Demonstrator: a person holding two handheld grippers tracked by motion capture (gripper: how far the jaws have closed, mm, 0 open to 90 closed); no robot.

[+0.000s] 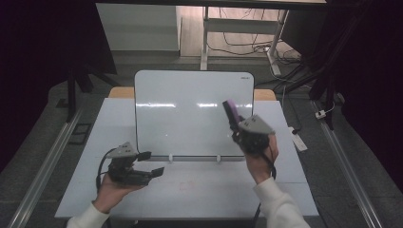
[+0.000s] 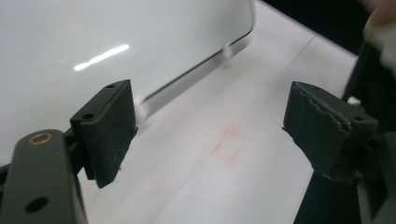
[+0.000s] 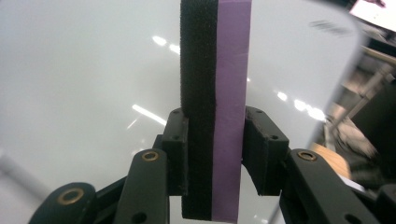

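White table (image 1: pixel 199 190) comes first, with a faint red mark on it just in front of the whiteboard (image 1: pixel 190 114). Near the whiteboard's bottom left corner, the left gripper (image 1: pixel 151 163) is wide apart with nothing in it. Farther back, in front of the whiteboard's right side, the right gripper (image 1: pixel 236 128) squeezes an eraser (image 1: pixel 231 112), purple on one side and black on the other. Behind the whiteboard, cables lie on the floor (image 1: pixel 247 47).
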